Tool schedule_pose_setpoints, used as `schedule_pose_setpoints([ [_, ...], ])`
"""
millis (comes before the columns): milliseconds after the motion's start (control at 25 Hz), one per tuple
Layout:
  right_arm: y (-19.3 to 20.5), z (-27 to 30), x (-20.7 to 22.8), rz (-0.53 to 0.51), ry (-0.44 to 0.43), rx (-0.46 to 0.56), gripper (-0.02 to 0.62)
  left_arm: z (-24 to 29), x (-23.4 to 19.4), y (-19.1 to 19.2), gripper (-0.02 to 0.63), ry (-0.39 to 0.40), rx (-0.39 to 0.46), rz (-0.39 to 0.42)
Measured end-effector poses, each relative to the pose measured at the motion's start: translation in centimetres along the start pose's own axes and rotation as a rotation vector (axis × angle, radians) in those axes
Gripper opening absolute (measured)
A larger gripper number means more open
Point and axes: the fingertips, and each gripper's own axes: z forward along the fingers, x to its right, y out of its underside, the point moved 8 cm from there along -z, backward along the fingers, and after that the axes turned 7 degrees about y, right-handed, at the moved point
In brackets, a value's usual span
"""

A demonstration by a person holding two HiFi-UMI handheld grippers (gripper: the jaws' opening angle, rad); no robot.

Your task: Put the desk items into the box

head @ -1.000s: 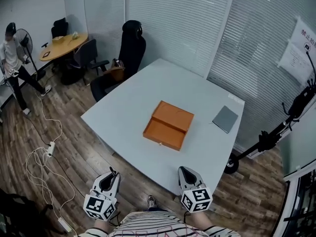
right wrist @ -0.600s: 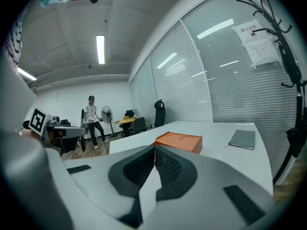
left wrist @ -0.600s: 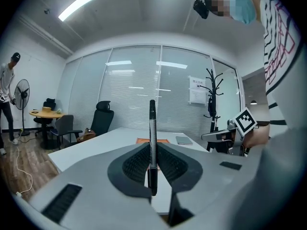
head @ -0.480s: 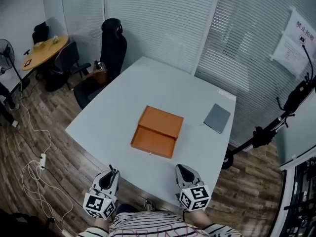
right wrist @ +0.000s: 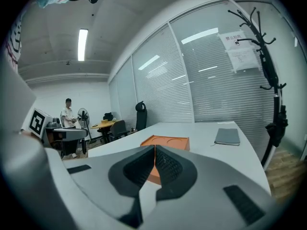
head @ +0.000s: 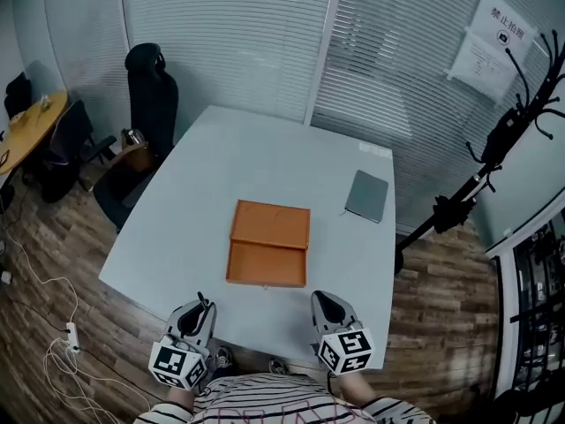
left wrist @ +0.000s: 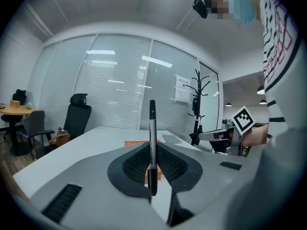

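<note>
An open orange box [head: 267,254] lies in the middle of the pale grey table [head: 256,166], its lid laid flat behind it. To its right rests a grey notebook [head: 366,196]. Both grippers hover at the table's near edge, short of the box. My left gripper [head: 196,314] is shut on a black pen [left wrist: 152,123] that stands upright between its jaws [left wrist: 152,150]. My right gripper [head: 323,306] is shut with nothing in it [right wrist: 154,150]. The box [right wrist: 168,142] and notebook [right wrist: 227,136] lie ahead of it.
A black office chair [head: 152,95] stands at the table's far left corner, and a black coat stand [head: 494,148] at the right. Cables [head: 44,325] trail on the wooden floor at the left. A person [right wrist: 68,116] stands far off by a fan.
The head view has swung round, so the table and box now sit more squarely ahead. Both grippers keep their place at the near edge, still shut.
</note>
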Motion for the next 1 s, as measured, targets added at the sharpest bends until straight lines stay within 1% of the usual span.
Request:
schedule_pose_setpoints([
  [80,0.1,0.0,-1.5,0.024,0.048,0.007,0.026,0.4,-2.1,-0.6,0.06,0.054,-0.015,0.023],
  [200,0.2,0.5,-3.7,0.054,0.109,0.02,0.026,0.9,-5.2,-1.2,0.06,0.115,-0.025,0.044],
  [400,0.9,0.6,-6.2,0.101,0.219,0.04,0.026,2.2,-8.2,-1.5,0.06,0.234,-0.049,0.078],
  [560,1.5,0.0,-7.9,0.13,0.311,0.05,0.026,3.4,-9.7,-1.9,0.06,0.338,-0.062,0.121],
  [680,2.0,-0.4,-9.3,0.144,0.358,0.06,0.026,4.3,-10.5,-1.9,0.06,0.406,-0.065,0.153],
  [840,2.2,-1.0,-10.5,0.154,0.408,0.078,0.026,5.8,-11.0,-2.1,0.06,0.474,-0.063,0.187],
  [1000,2.4,-1.6,-11.0,0.158,0.438,0.093,0.026,7.4,-10.6,-1.9,0.06,0.524,-0.07,0.206],
])
